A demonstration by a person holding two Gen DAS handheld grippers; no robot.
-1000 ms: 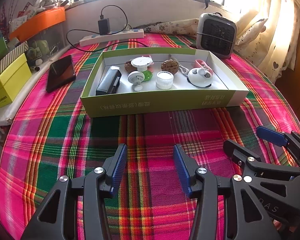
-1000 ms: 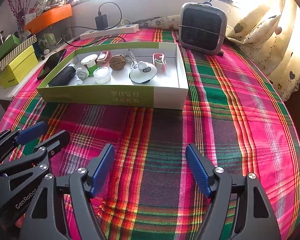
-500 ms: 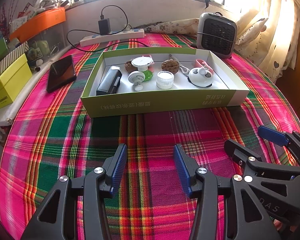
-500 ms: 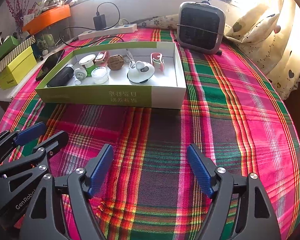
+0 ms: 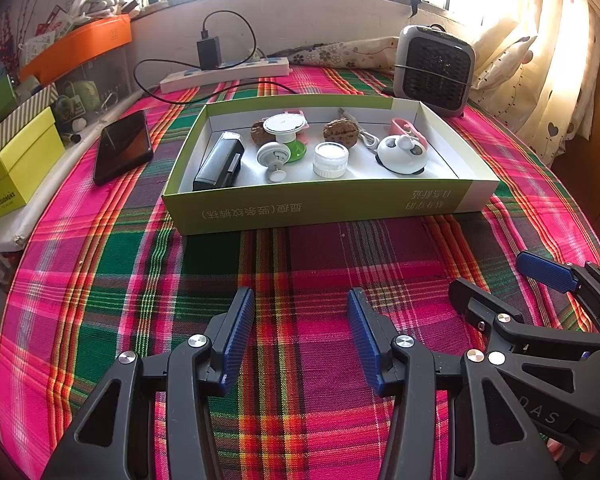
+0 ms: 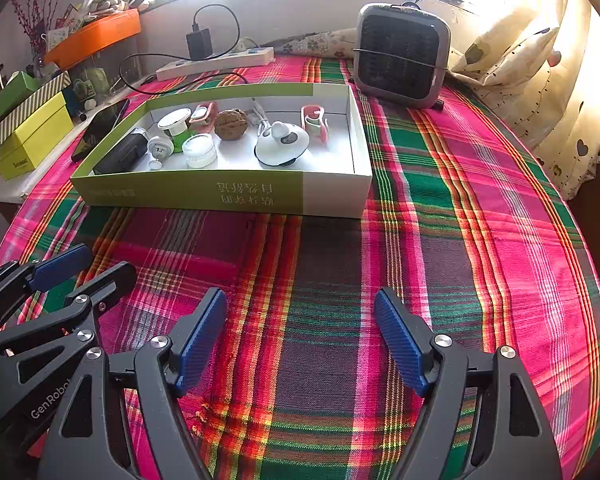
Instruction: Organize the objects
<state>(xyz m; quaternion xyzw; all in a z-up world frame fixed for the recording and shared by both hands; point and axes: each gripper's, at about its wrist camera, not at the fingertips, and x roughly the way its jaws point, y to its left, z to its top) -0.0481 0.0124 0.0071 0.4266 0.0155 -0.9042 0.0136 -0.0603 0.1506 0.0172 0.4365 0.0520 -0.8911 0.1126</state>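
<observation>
We hold both grippers low over the plaid pink-and-green cloth surface [image 5: 300, 264], side by side, neither touching anything.

Left gripper [image 5: 300, 332]: blue-padded fingers [image 5: 238, 336] spread apart, nothing between them. Right gripper [image 6: 300, 340]: fingers [image 6: 400, 344] also parted, wider, nothing held. Each gripper shows at the edge of the other's view.

Well ahead of both sets of fingers sits the shallow green-and-white cardboard box [image 5: 316, 204], printed text on its near wall. For the left fingers it lies straight ahead; for the right fingers, ahead and to the left.

Contents, left to right in the left wrist view:
- black rectangular case [image 5: 219, 161], against the left wall
- small white round knob-shaped piece [image 5: 274, 158] just beside it
- white disc on a green base [image 5: 286, 128] behind that, with a brown lumpy piece partly hidden at its left
- small clear-and-white round jar [image 5: 331, 159]
- brown walnut-like object [image 5: 341, 132] behind the jar
- white cable [image 5: 366, 136]
- white domed panda-faced gadget [image 5: 401, 155]
- pink-and-white clip-like item [image 5: 406, 126] behind the gadget, near the right wall

Beyond the fingers, outside the box: black smartphone [image 5: 123, 146] far left on the cloth, white power strip [image 5: 224, 74] with a black charger behind, grey square fan heater [image 5: 434, 70] ahead right.
</observation>
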